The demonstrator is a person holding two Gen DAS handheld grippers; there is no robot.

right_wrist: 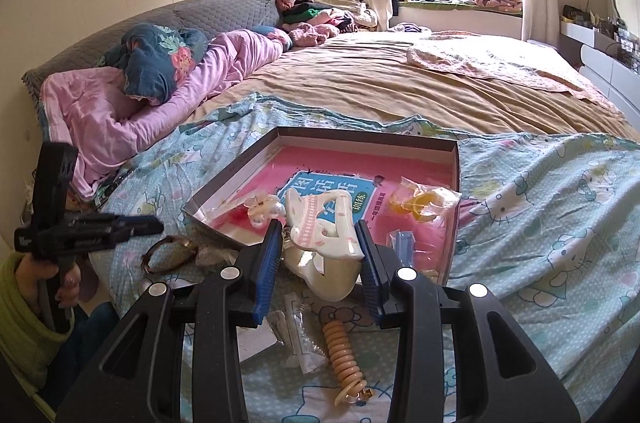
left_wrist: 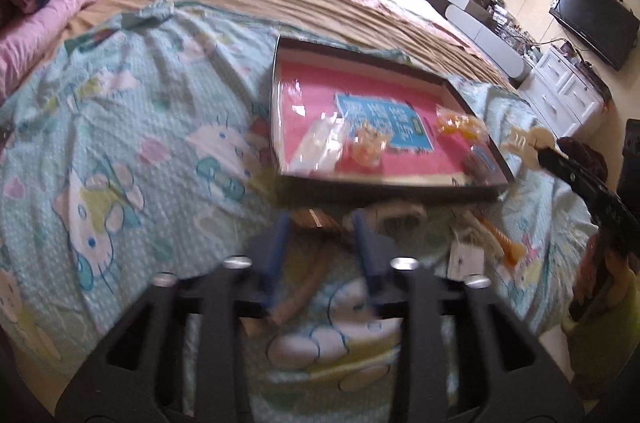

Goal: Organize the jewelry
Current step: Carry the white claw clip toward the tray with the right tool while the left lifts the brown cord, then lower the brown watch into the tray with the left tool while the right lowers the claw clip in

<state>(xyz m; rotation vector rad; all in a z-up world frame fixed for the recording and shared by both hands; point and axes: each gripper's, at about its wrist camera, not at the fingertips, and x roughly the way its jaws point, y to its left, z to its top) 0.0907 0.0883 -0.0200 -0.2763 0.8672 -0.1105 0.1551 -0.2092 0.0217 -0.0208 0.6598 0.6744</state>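
Over the bed, right tool grips a white hair claw; left tool gapes empty.

**Count on the bed**

I count one shallow box, one pink booklet inside it, two white hair claws, one pearl clip, one orange item in a bag, one spiral hair tie, one brown bangle.
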